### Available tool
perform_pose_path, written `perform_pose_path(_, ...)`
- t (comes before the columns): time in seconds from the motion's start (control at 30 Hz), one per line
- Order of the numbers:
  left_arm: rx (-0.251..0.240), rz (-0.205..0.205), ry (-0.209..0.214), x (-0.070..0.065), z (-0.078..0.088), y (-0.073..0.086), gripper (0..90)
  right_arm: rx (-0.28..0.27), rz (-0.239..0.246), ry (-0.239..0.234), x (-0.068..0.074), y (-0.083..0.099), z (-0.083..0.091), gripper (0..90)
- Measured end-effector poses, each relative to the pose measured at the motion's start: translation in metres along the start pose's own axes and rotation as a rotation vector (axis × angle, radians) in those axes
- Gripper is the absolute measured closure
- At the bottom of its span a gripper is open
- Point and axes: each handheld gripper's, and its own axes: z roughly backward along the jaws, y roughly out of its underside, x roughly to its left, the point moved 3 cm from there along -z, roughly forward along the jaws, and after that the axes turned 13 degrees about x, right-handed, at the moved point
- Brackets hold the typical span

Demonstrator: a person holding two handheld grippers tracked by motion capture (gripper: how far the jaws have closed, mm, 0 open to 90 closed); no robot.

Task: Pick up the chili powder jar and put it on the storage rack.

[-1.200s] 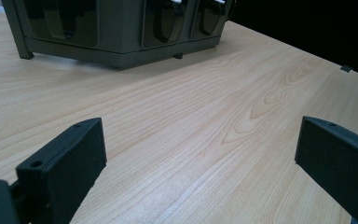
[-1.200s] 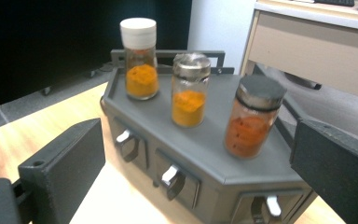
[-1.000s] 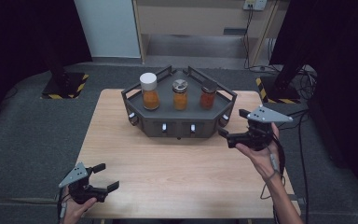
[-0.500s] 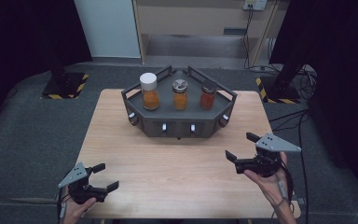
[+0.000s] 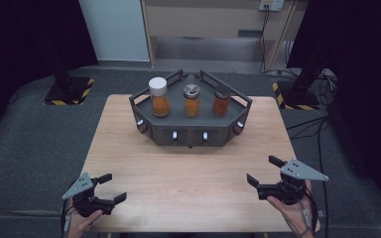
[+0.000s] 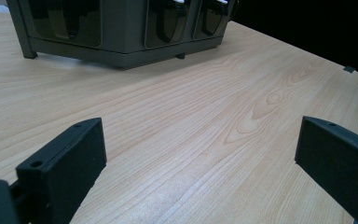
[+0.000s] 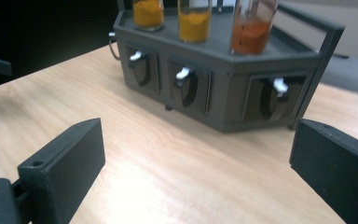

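Two hand-held grippers sit low over a wooden worktop (image 5: 188, 168), both with jaws spread wide and nothing between them. The right gripper (image 5: 267, 172), held in a hand (image 5: 292, 208) at the worktop's five o'clock corner, points toward eleven o'clock; the left gripper (image 5: 113, 187), held in a hand (image 5: 82, 220) at the seven o'clock corner, points toward two o'clock. Both are well apart from each other and from the rack.

At twelve o'clock on the worktop stands a dark grey angular rack (image 5: 191, 130), with small white-tipped knobs (image 7: 183, 73) set in recesses along its front faces. Three spice jars stand upright in a row on its top deck: a white-capped jar of orange powder (image 5: 158, 96) toward eleven o'clock, a metal-lidded jar of yellow-orange powder (image 5: 191, 100) in the middle, and a dark-lidded jar of reddish powder (image 5: 222, 101) toward one o'clock. In the right gripper view the rack (image 7: 223, 79) lies ahead beyond the spread jaws; in the left gripper view its lower front (image 6: 121, 32) lies at eleven o'clock.
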Motion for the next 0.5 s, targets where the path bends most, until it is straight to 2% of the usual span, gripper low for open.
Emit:
perform_pose_path(0.2,0.001,0.001,-0.002,0.000,0.000,0.000,1.0,0.027,-0.018,-0.001,-0.002,0.024,-0.001,3.2)
perform_pose_path(0.5,0.000,0.000,-0.002,0.000,0.000,0.000,1.0,0.009,-0.058,0.005,-0.002,0.054,-0.002,3.2)
